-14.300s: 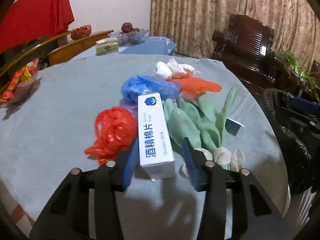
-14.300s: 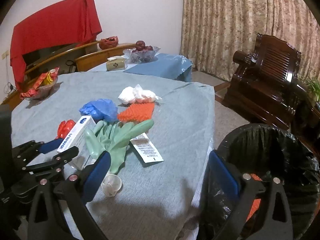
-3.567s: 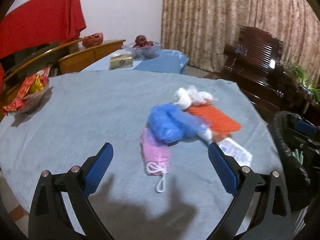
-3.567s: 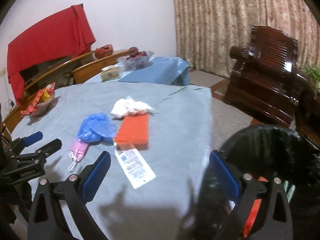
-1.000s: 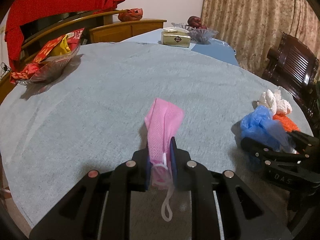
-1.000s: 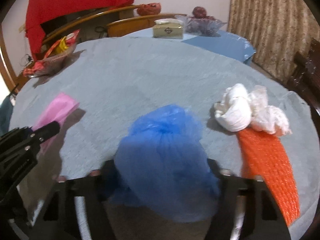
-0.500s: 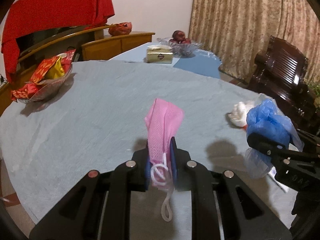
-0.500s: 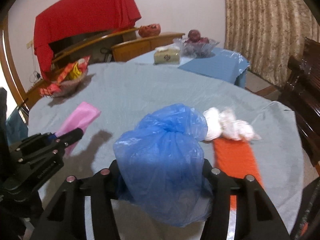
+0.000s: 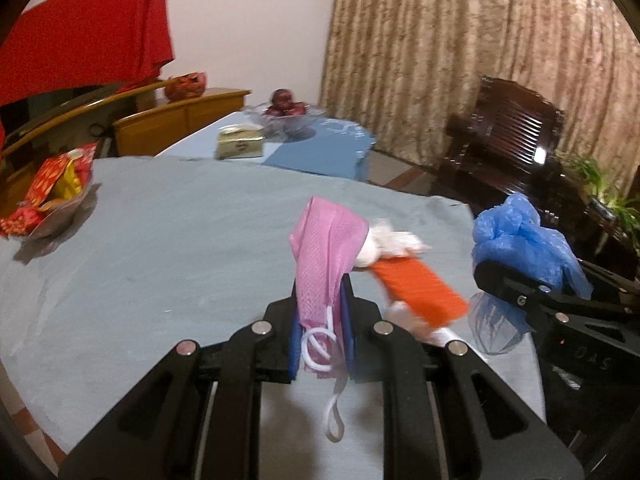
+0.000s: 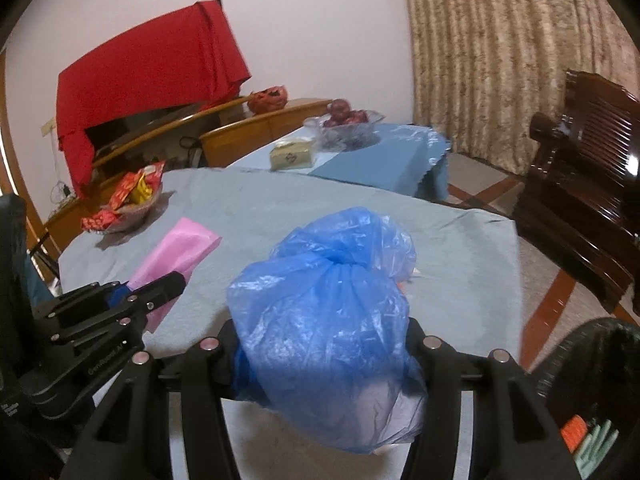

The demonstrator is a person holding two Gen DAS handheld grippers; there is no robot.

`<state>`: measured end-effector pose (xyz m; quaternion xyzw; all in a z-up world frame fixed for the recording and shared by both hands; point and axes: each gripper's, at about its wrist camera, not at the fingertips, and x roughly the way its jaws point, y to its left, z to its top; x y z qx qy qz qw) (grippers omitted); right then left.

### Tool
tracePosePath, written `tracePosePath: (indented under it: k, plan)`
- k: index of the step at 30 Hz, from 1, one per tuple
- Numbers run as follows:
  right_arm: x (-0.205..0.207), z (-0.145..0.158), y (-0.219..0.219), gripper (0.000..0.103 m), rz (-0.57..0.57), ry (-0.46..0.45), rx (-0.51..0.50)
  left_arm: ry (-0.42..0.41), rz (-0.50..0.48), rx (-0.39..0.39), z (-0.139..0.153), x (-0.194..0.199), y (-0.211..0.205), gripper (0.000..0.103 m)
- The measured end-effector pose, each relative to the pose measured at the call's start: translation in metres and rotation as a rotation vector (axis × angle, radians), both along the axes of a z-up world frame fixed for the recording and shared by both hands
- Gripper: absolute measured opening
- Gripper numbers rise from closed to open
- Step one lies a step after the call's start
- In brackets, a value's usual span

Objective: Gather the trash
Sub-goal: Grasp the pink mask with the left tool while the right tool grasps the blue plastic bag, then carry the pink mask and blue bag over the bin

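Left gripper: fingers are pressing together on the pink mask, holding it clear above the table.
Pink mask: is standing up out of the pinch; its white ear loop is dangling below the fingers.
Right gripper: fingers are standing partly apart and squeezing the blue plastic bag from both sides, carrying it in the air.
Blue plastic bag: knotted and crumpled, is bulging over the fingers and hiding most of them; in the left view it is showing at the right edge.
Table: grey cloth is covering it.
Orange mesh piece: is lying on the cloth just past the left gripper.
White wad: is lying touching the orange mesh piece's far end.
Trash bin: black-lined, is sitting at the lower right beside the table, with orange and green items showing inside.
Snack bowl: is sitting near the table's far left edge.
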<state>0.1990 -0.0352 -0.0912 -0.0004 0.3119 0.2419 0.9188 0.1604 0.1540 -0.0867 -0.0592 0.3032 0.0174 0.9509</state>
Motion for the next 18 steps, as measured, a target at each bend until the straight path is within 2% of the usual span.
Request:
tracePosePath:
  k: [18]
  plan:
    - [-0.039, 0.020, -0.134, 0.054, -0.234, -0.042, -0.019, -0.030, -0.255, -0.026, 0.014, 0.008, -0.135, 0.016]
